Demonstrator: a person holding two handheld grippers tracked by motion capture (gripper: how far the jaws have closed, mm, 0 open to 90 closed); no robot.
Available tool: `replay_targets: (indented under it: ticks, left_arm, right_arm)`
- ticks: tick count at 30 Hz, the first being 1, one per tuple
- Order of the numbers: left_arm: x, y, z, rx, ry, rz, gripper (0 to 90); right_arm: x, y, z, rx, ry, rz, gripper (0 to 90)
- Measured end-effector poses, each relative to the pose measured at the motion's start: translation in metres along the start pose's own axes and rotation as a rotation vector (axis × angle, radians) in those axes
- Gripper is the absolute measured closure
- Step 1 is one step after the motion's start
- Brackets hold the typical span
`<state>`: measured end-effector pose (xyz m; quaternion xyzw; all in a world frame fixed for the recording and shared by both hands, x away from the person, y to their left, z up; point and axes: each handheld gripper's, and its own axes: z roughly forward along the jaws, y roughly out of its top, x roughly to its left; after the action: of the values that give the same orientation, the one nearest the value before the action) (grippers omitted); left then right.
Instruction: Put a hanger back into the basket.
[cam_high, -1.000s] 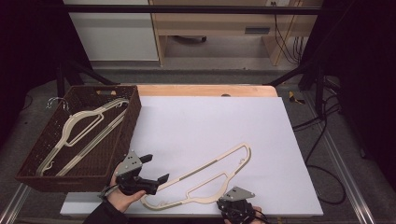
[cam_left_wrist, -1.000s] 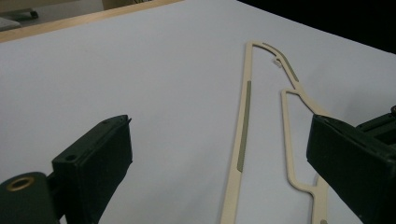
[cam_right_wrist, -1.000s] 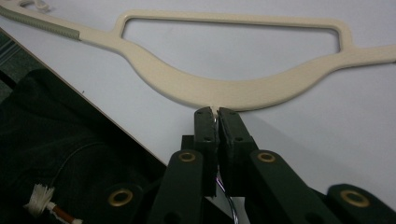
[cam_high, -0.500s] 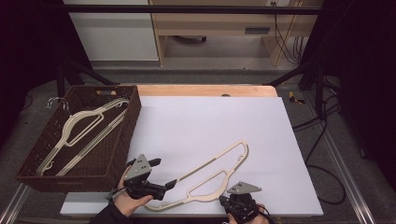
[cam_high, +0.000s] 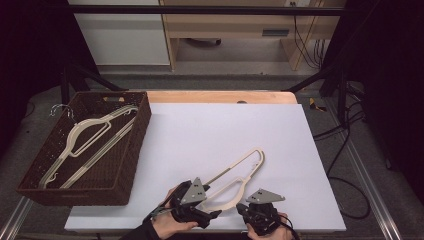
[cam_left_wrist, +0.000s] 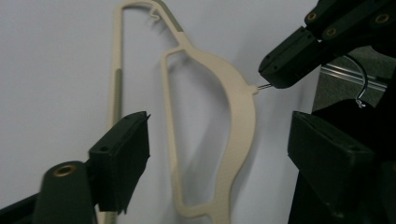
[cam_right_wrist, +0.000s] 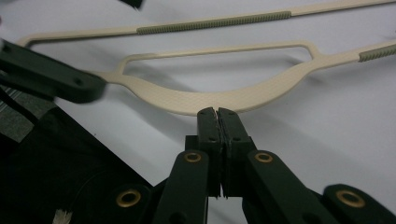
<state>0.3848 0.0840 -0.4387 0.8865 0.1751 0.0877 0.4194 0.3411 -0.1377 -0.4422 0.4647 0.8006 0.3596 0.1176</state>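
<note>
A cream plastic hanger (cam_high: 239, 176) lies aslant near the front of the white table (cam_high: 225, 130). My right gripper (cam_high: 246, 206) is shut on its thin metal hook, right at the neck; in the right gripper view the closed jaws (cam_right_wrist: 218, 114) meet at the hanger's curved body (cam_right_wrist: 187, 100). My left gripper (cam_high: 212, 208) sits just left of it. Its jaws (cam_left_wrist: 219, 130) have just been closing and stand open astride the hanger's shoulder (cam_left_wrist: 240, 107), with the pads off it. The right gripper (cam_left_wrist: 299, 60) and the hook's end (cam_left_wrist: 359, 91) show there too.
A dark wicker basket (cam_high: 136, 160) at the table's left holds other cream hangers (cam_high: 90, 135). A wooden strip (cam_high: 220, 96) runs along the far edge. Cables (cam_high: 345, 150) trail on the floor at the right. A metal rail (cam_high: 380, 210) borders the right side.
My left gripper has slid right along the front edge to the hanger and narrowed its jaws. The hanger has swung a little, with its near end shifted right. The right gripper stays shut.
</note>
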Motion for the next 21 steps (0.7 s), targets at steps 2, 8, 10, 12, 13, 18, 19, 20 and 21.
replay_targets:
  ticks: [2,8,10,12,13,18,19,20,21]
  left_arm:
    - [-0.002,0.004,0.008,0.044,-0.026,0.033,35.2]
    - [-0.004,0.01,0.028,0.129,-0.051,0.063,48.1]
    - [-0.004,0.009,0.034,0.15,-0.044,0.062,51.2]
    - [-0.004,0.008,0.038,0.17,-0.041,0.053,56.5]
    - [-0.004,0.008,0.038,0.17,-0.041,0.053,59.0]
    - [-0.005,0.008,0.039,0.193,-0.056,0.048,69.2]
    - [-0.006,0.009,0.038,0.194,-0.047,0.056,69.8]
    - [-0.007,0.009,0.037,0.191,-0.039,0.06,70.1]
    - [-0.006,0.01,0.036,0.187,-0.033,0.066,70.4]
  right_arm:
    - [-0.001,0.002,-0.001,-0.005,-0.002,-0.025,89.4]
    - [0.0,0.006,-0.005,-0.013,-0.007,-0.036,89.4]
    - [-0.002,0.006,-0.005,-0.02,-0.008,-0.068,89.4]
    - [-0.001,0.006,-0.006,-0.021,-0.008,-0.061,89.4]
    - [0.0,0.007,-0.007,-0.016,-0.008,-0.061,89.4]
    - [0.001,0.007,-0.007,-0.007,-0.013,-0.069,89.4]
    - [0.002,0.008,-0.008,-0.005,-0.015,-0.062,89.3]
    - [0.001,0.008,-0.008,-0.012,-0.012,-0.077,89.1]
    - [0.002,0.009,-0.008,-0.024,-0.007,-0.073,89.0]
